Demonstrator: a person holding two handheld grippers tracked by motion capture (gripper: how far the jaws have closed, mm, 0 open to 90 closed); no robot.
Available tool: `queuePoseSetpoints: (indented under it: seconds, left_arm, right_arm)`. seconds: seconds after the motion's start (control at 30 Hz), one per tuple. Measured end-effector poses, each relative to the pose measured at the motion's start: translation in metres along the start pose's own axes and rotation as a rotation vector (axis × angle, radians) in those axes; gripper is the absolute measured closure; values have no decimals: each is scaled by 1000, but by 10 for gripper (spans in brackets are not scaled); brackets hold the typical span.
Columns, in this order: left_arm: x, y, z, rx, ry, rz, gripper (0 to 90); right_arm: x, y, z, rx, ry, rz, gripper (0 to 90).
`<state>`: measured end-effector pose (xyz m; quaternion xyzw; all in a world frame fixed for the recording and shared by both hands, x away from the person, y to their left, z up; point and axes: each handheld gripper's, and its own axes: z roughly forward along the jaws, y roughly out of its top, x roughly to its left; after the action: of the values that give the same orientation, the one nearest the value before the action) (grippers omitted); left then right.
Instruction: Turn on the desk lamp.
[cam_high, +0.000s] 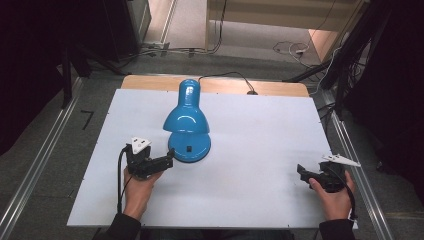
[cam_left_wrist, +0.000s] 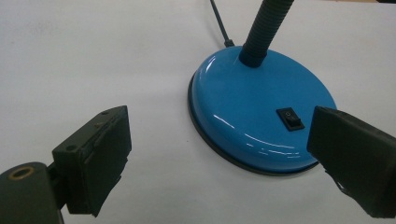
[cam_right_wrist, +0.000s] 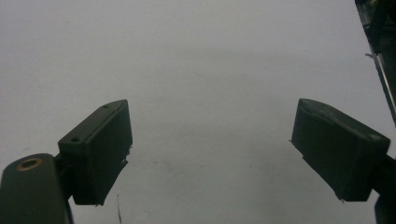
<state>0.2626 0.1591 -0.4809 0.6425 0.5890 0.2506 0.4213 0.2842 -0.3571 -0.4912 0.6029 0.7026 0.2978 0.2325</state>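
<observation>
Little looks done: the glossy blue metal desk lamp (cam_high: 188, 131) stands ungrasped just ahead of the wide-open left tongs (cam_left_wrist: 219, 154), its black rocker switch (cam_left_wrist: 290, 118) unpressed, while the right tongs (cam_right_wrist: 212, 154) gape wide, well apart.

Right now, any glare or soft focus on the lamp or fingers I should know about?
High view: bright glare patches on the blue lamp shade, dark surroundings, picture slightly soft. Left gripper view: thin streak highlights on the lamp base, switch legible, near fingers a little blurred. Right gripper view: dim, even light on the white table, soft shadow under the fingers.
</observation>
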Motion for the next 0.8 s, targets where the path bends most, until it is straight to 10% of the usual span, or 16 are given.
queuePoseSetpoints:
  seconds: [0.8]
  left_arm:
    - [-21, 4, 18, 7, -42, 37, 152]
  right_arm:
    - [0, 0, 1, 1, 3, 2, 111]
